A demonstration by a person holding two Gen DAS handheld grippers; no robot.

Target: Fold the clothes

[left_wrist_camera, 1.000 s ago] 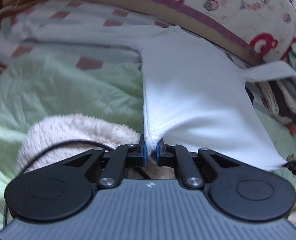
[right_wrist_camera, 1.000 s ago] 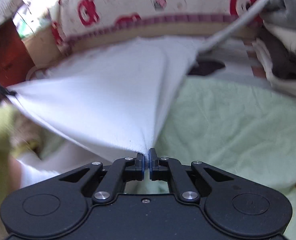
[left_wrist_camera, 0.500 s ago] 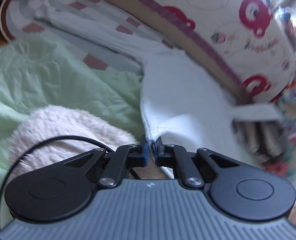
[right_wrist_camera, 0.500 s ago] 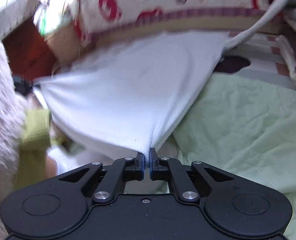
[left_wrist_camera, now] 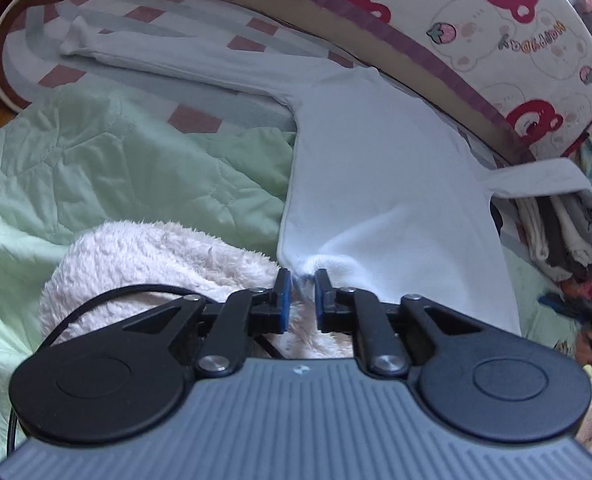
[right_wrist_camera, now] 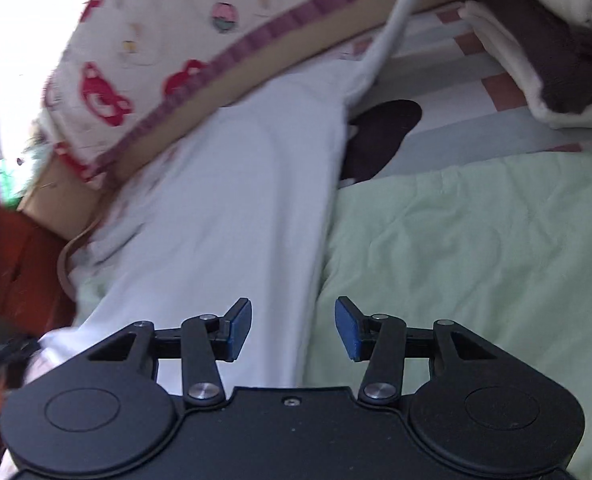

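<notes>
A white long-sleeved shirt lies spread on the bed, one sleeve stretched to the far left, the other sleeve draped over a clothes pile at right. My left gripper has its jaws a little apart, with the shirt's hem corner bunched between them. In the right wrist view the shirt lies flat under my right gripper, which is open and holds nothing.
A green quilt covers the bed. A bear-print pillow lies along the far side. A stack of folded clothes sits at right. A fluffy pink sleeve is near my left gripper.
Both grippers lowered the stretched shirt onto the bed. The right gripper opened and let go of its corner. The left jaws parted slightly.
</notes>
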